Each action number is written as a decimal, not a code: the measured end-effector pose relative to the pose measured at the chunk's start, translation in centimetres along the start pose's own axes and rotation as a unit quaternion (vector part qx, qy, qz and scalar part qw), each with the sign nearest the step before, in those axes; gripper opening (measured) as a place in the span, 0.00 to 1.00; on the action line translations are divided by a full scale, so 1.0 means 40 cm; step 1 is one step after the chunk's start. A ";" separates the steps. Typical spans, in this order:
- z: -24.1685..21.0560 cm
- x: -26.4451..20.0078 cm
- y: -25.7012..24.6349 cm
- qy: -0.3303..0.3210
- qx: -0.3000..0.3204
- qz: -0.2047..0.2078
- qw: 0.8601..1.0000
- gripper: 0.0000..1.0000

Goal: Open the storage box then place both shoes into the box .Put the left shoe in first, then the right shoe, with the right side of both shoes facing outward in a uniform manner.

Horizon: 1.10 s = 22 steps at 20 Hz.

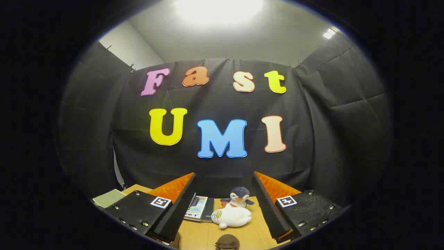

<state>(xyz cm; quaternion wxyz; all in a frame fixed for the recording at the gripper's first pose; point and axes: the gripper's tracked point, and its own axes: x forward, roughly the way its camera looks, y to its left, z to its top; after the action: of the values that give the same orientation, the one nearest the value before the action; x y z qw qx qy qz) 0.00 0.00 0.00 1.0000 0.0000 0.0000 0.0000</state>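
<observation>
My gripper [223, 177] is held level above a wooden table [197, 236], pointing at the booth's back wall. Its two fingers [173, 211] stand wide apart and nothing is between them. Beyond and below the fingers, on the table, lie a white plush seal [231, 217] and a blue-grey plush penguin [239, 197]. At the near edge of the table, between the fingers, a brown rounded object [227, 242] shows only in part; I cannot tell what it is.
A book [199, 208] lies flat on the table left of the seal. A pale green flat item [109, 198] sits at the table's far left corner. Black cloth walls close off the back and both sides.
</observation>
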 end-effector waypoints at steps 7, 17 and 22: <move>0.002 0.019 -0.039 -0.007 0.001 -0.011 1.000 0.95; 0.014 0.015 -0.032 -0.013 -0.006 -0.005 1.000 0.95; -0.006 0.034 -0.031 -0.005 0.004 0.001 1.000 0.96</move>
<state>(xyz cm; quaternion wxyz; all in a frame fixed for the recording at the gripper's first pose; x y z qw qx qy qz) 1.36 -1.26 -0.23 1.0000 0.0043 -0.0047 0.0009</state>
